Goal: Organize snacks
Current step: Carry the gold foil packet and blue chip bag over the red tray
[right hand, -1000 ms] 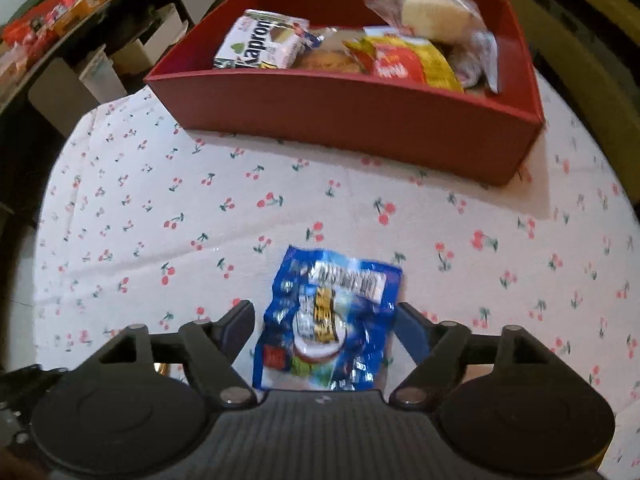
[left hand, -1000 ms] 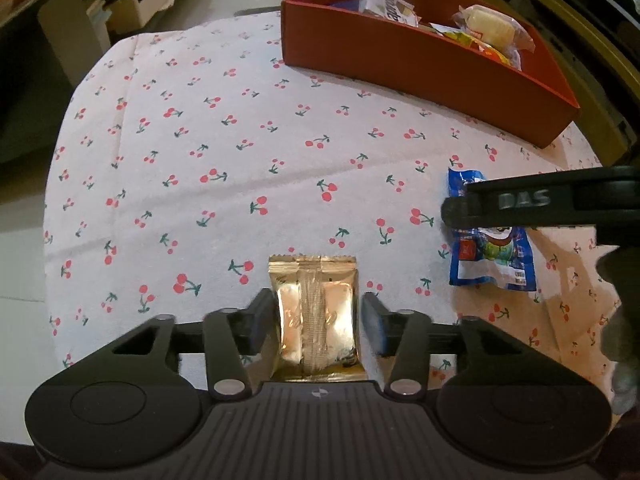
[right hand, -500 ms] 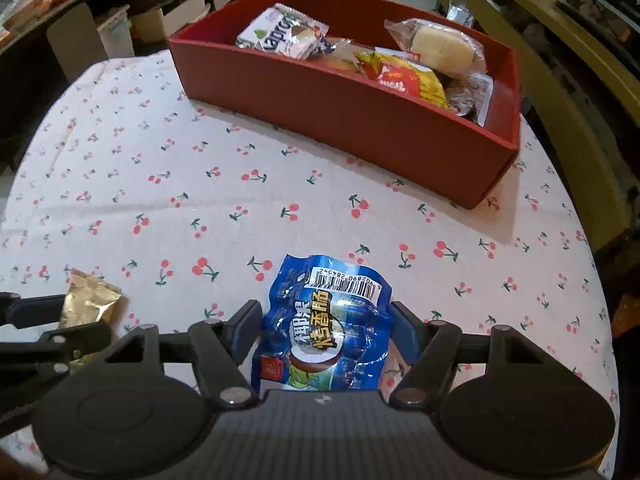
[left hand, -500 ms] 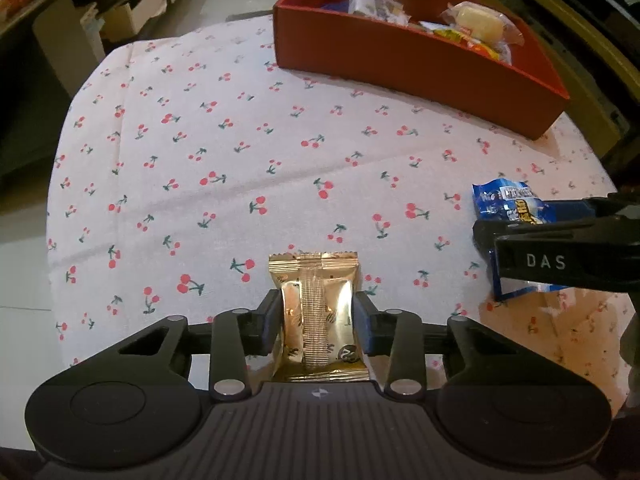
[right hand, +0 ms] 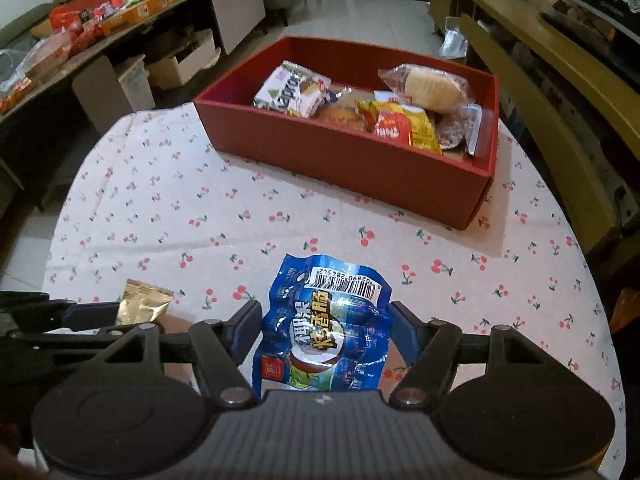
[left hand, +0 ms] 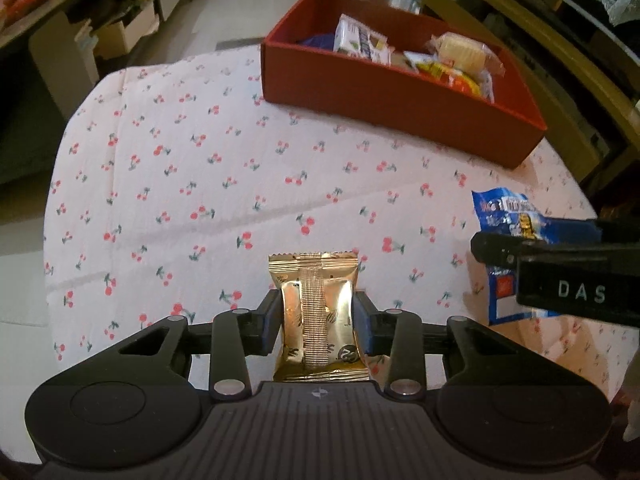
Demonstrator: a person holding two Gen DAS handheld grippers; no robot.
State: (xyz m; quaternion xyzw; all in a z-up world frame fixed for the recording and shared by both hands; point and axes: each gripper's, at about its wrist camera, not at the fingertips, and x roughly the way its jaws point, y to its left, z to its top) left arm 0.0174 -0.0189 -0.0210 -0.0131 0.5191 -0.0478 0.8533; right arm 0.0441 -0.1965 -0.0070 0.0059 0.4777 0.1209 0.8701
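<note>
My left gripper is shut on a gold foil snack packet and holds it above the cherry-print tablecloth. My right gripper is shut on a blue snack bag, lifted off the table. The blue bag and the right gripper's black finger show at the right of the left wrist view. The gold packet shows at the left of the right wrist view. A red box with several snacks inside stands at the far side of the table; it also shows in the left wrist view.
The round table has a white cloth with red cherries. A long counter with packaged goods runs along the far left. A wooden shelf stands close to the table's right side. White bins sit on the floor.
Both grippers closed on their packets and lifted them off the table. Both views now sit higher and show more of the red box's inside.
</note>
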